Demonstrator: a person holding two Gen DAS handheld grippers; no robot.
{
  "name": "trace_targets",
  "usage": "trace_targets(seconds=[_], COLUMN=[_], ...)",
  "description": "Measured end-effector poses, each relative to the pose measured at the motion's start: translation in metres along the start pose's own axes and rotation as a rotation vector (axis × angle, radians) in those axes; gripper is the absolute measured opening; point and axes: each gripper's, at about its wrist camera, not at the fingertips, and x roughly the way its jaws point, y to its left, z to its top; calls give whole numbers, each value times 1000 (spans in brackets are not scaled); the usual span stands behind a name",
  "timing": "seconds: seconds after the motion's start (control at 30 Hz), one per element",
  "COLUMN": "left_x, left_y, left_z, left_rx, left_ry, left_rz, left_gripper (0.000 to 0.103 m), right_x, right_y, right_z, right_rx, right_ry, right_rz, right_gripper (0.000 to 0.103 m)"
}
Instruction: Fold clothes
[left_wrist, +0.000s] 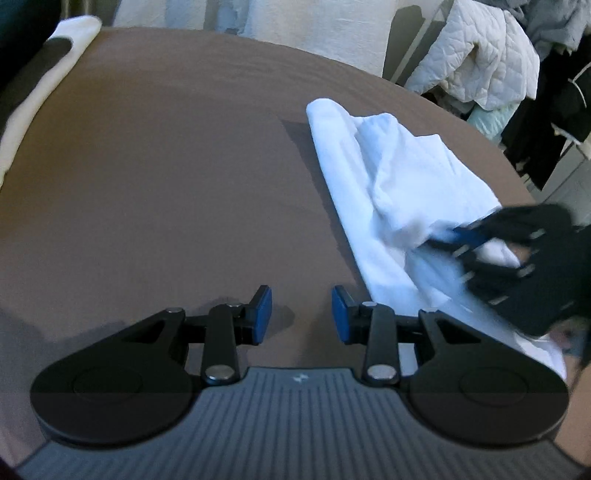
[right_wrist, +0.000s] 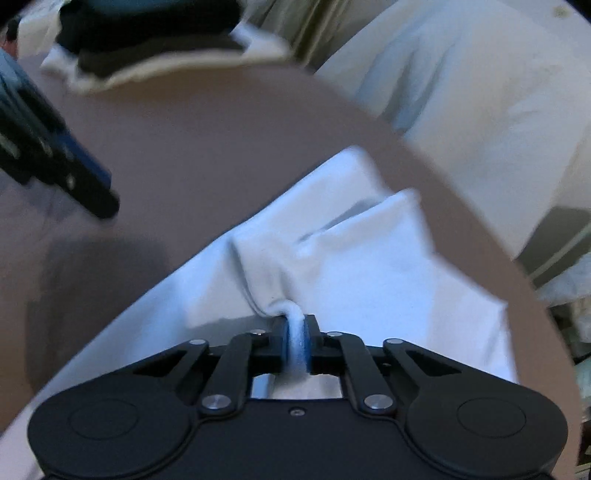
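Jaws on my right gripper (right_wrist: 295, 341) are pinched tight on a bunched fold of the white garment (right_wrist: 332, 266), with cloth squeezed up between the blue pads. On my left gripper (left_wrist: 302, 314) the jaws stand apart with nothing between them, hovering over bare brown desk (left_wrist: 166, 184). I see the garment lying crumpled on the desk's right side, just beside the left gripper. A folded pile of dark and white clothes (right_wrist: 147, 40) sits at the far edge, well apart from the garment.
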Motion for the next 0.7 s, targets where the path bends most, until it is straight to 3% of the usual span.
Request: trace_targets(seconds=[0.1, 0.13, 0.23, 0.3, 0.4, 0.5, 0.6, 0.67, 0.7], left_x=[13, 19, 43, 58, 72, 85, 100, 109, 113], left_y=[4, 6, 12, 7, 0, -8, -17, -21, -22], left_z=[14, 19, 29, 37, 56, 74, 88, 94, 95], left_rx=[19, 10, -39, -53, -61, -44, -5, 5, 2], left_ry=[-36, -44, -23, -18, -43, -59, -54, -50, -51], left_rz=[-67, -114, -190, -195, -204, -187, -155, -151, -153], left_gripper=[37, 42, 44, 44, 44, 44, 44, 44, 44], right_x=[-13, -18, -29, -28, -11, 1, 21, 35, 41], right_y=[-56, -73, -124, -156, -193, -213, -219, -223, -225], right_z=[6, 9, 11, 7, -10, -29, -43, -53, -58], right_rx=[236, 297, 463, 568, 710, 810, 908, 973, 1006], right_ry=[-14, -33, -81, -87, -26, -17, -4, 5, 10], right_rz=[14, 9, -21, -39, -27, -58, -10, 22, 38], right_gripper=[8, 8, 8, 8, 8, 8, 8, 13, 20])
